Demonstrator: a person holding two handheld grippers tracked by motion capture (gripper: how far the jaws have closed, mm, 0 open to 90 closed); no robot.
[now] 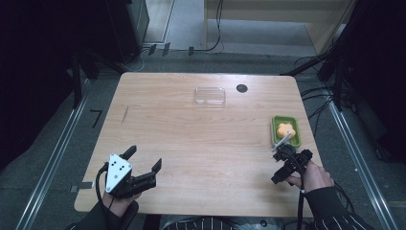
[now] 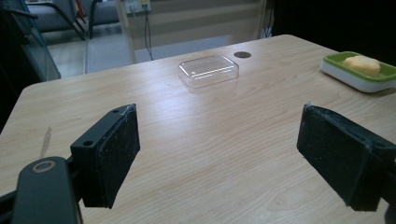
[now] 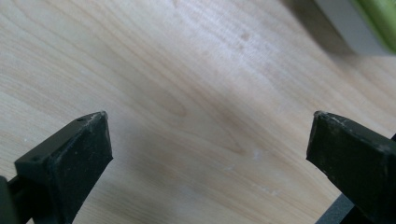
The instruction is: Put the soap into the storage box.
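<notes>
High view: right gripper (image 1: 287,160) gapes beside green dish (image 1: 276,129)

Your two grippers, left (image 1: 143,159) and right (image 1: 290,161), had black jaws; the left carried a pale grey three-cornered plate. The pale wood-grain table (image 1: 191,143) bore a green soap dish with a white base (image 2: 359,74), a yellow-orange soap bar (image 2: 362,63), and a clear plastic lid (image 2: 208,71). Your sleeves were black, white-striped.
</notes>
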